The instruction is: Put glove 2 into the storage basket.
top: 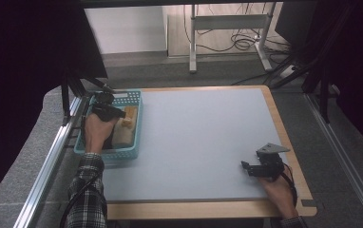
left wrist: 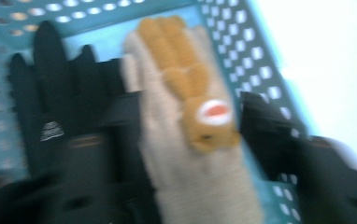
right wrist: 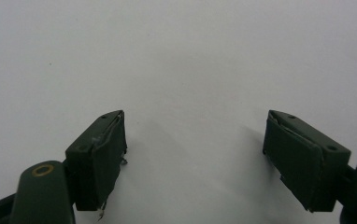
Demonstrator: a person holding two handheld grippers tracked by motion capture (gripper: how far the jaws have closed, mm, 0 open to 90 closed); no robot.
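Observation:
A teal plastic basket (top: 135, 100) stands at the table's left edge. Inside it lies a beige knitted glove (left wrist: 190, 186) with a brown bear figure (left wrist: 167, 46) on its back, and a black glove (left wrist: 50, 93) lies beside it. My left gripper (left wrist: 190, 112) reaches into the basket and is shut on the beige glove, one black jaw pressed to each side of it. In the high view the left gripper (top: 121, 114) sits over the beige glove (top: 124, 133). Near the table's front right, my right gripper (top: 244, 167) rests low and open; in its own view the right gripper (right wrist: 195, 140) holds nothing.
The grey table top (top: 198, 133) stretches between the two hands, with a wooden rim (top: 284, 137) along its right and front. A metal rail (top: 51, 156) runs along the left side. Desk legs and cables (top: 236, 38) stand on the floor behind the table.

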